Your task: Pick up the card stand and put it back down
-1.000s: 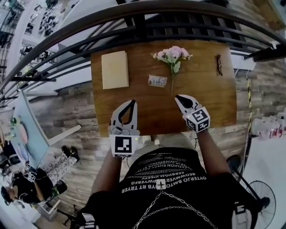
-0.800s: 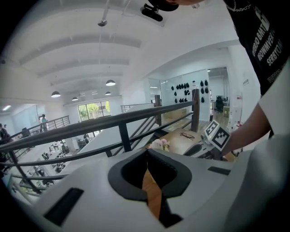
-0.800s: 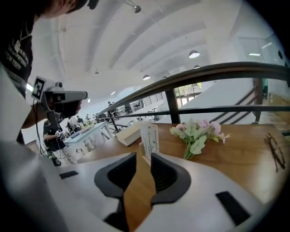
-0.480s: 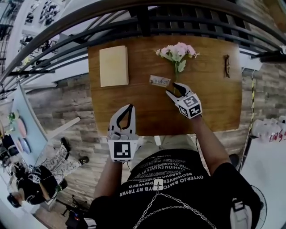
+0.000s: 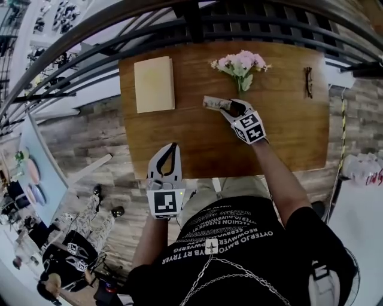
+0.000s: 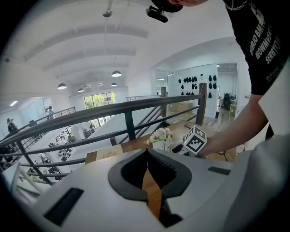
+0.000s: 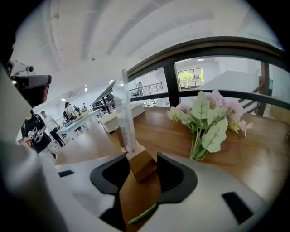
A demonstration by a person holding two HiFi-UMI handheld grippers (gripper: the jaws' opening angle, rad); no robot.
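Note:
The card stand [image 5: 212, 103] stands on the wooden table [image 5: 197, 146], a clear upright sheet [image 7: 126, 113] in a small wooden base [image 7: 141, 164]. My right gripper [image 5: 230, 108] has reached it. Its jaws have just been opening and now stand wide, with the wooden base between them and a gap showing on the left side. My left gripper [image 5: 173, 147] hangs over the table's front edge with its fingertips together and nothing in them. In the left gripper view its jaws [image 6: 147, 154] show only a thin slit.
A bunch of pink flowers [image 5: 241, 63] lies just behind the card stand, its stem close to the right gripper. A beige book [image 5: 154, 83] lies at the table's back left, a pair of glasses [image 5: 309, 82] at the back right. A dark railing [image 5: 191, 18] runs behind the table.
My right gripper has travelled forward and down from the table's front to the card stand, and its jaws went from shut to open. The left gripper has sunk slightly.

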